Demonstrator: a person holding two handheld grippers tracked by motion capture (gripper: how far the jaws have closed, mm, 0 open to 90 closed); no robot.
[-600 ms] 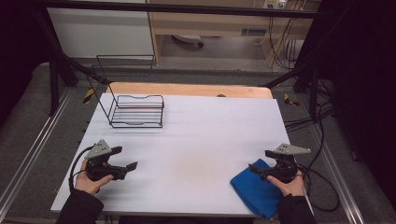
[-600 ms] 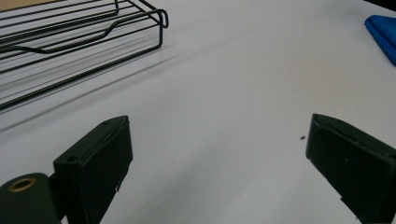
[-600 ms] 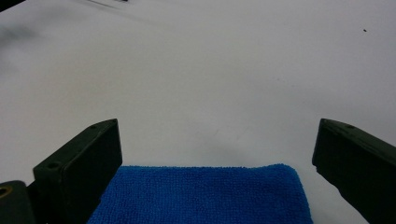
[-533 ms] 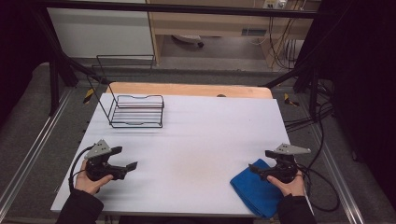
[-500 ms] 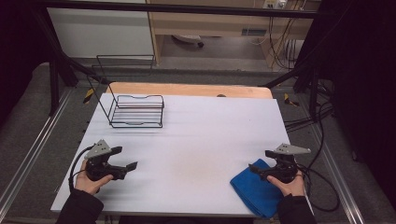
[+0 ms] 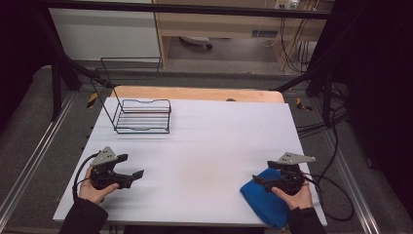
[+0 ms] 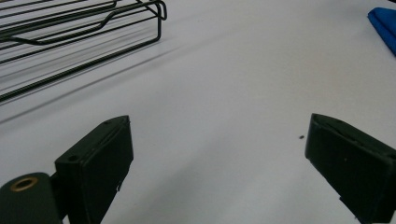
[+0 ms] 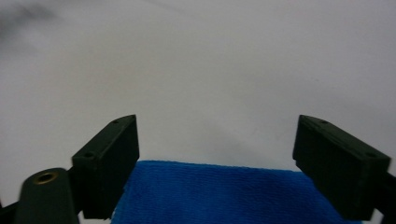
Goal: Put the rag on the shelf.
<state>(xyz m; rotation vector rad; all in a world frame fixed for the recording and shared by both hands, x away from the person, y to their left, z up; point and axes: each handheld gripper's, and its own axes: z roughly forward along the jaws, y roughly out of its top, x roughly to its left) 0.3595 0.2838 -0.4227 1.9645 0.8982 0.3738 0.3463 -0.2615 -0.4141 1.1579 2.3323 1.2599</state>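
A folded blue cloth (image 6: 267,201) lies at the table's near right corner; its edge (image 8: 224,191) sits below and between my right gripper's jaws, and a corner of it (image 7: 385,23) is at the far right of the left gripper view. My right gripper (image 6: 256,181) hovers over the cloth's left part, open, with nothing between its pads (image 8: 218,163). My left gripper (image 6: 138,174) rests at the near left of the white table, open wide, over bare surface (image 7: 217,158). A black wire rack (image 6: 142,116) stands at the far left, its near edge (image 7: 79,35) ahead of the left jaws.
The white table top (image 6: 204,146) has a wooden strip (image 6: 195,93) along its far edge. Cables (image 6: 336,195) trail off the right side. Metal frame rails (image 6: 29,161) run beside the table.
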